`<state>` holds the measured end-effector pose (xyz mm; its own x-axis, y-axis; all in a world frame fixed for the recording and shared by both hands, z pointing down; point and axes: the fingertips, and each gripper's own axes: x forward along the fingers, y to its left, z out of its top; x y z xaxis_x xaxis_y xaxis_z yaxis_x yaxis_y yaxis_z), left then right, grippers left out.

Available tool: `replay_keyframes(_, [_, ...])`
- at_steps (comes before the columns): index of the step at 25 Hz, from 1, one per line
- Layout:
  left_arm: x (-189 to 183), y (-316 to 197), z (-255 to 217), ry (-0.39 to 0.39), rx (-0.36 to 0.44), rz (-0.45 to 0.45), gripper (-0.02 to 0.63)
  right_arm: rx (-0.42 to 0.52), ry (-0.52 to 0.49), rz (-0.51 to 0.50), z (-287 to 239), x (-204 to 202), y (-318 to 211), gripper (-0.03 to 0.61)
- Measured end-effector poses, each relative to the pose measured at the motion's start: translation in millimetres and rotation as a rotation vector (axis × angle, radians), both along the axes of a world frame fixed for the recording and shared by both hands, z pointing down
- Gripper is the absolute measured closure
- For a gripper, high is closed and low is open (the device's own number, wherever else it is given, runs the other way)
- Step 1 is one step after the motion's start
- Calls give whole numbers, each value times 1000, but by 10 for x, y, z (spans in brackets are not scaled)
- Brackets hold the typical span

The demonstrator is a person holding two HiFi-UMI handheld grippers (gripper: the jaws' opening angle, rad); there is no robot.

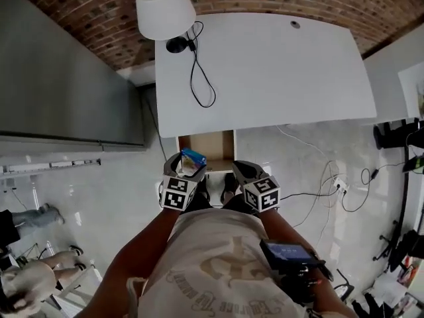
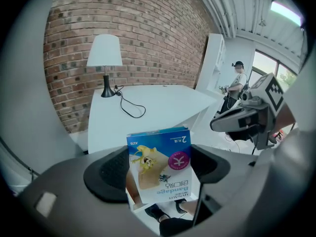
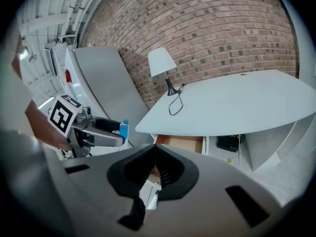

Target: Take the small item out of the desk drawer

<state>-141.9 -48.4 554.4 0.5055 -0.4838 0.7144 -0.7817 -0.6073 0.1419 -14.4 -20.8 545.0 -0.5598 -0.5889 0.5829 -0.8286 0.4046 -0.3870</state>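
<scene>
Bandage box (image 2: 160, 167), flat glossy cardboard with blue-and-white print, sits pinched between ribbed black pads (image 2: 111, 169) of left gripper (image 1: 191, 165). Right gripper (image 3: 155, 169) alongside, jaws pressed together, empty.

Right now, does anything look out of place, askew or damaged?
Only small things. The drawer hangs open under the desk. The bandage box sits slightly tilted between the jaws of the left gripper, its print upside down in that gripper's view. Nothing looks spilled or damaged.
</scene>
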Motion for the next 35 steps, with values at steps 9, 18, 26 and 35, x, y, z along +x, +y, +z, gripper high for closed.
replay_keyframes(9, [-95,-65,-412,109,64,-75,230,181,-35,-52,-647,-102,-222,572])
replay_keyframes(18, [-217,-159,-728,147,146,-107,230,261,-52,-127,-982,-250,-238,572])
replay_keyframes(26, [-306,-228,-936,174,195,-100,230,278,-52,-146,-1052,-295,-288,572])
replay_keyframes(35, [-331,-326,-1034,167,225,-83,230,304,-60,-143,-1158,-355,-430,572])
